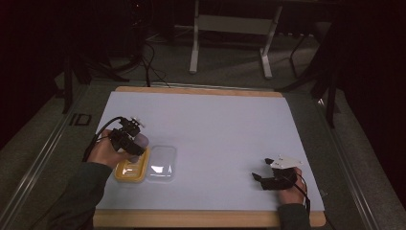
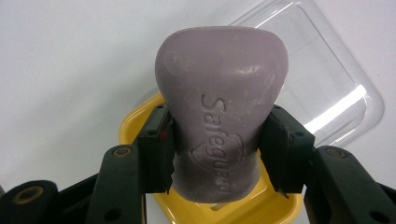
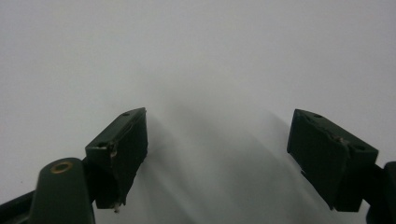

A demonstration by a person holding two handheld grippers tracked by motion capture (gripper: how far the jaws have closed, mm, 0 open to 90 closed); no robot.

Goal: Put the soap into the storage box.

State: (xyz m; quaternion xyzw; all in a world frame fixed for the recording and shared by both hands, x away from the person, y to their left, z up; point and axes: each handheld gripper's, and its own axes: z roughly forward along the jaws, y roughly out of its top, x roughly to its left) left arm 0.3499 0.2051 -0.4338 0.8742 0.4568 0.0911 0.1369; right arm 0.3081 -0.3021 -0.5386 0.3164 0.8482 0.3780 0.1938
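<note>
- Nearest to the camera, in the left gripper view, my left gripper is clenching a purple soap bar, with one pad pressing on each long side of its narrow waist. I think the waist is giving the pads a good seat, so the smooth bar is not slipping out.
- The bar is standing lengthwise away from the jaws, with its wide rounded end pointing to 12 o'clock and the pressed lettering facing the camera.
- Directly under the bar a yellow soap dish is lying on the white table. I am holding the soap above it, not yet resting in it, as far as I can judge.
- At about 2 o'clock from the dish, just beside it, a clear lid is lying open side up on the table. It is probably placed aside so the dish is staying free for the soap.
- In the high view my left hand is hovering over the dish at about 9 o'clock on the table.
- My right gripper is released, its jaws standing wide with nothing between them. It is waiting at about 4 o'clock, well apart from the dish, so it is not disturbing the work.
</note>
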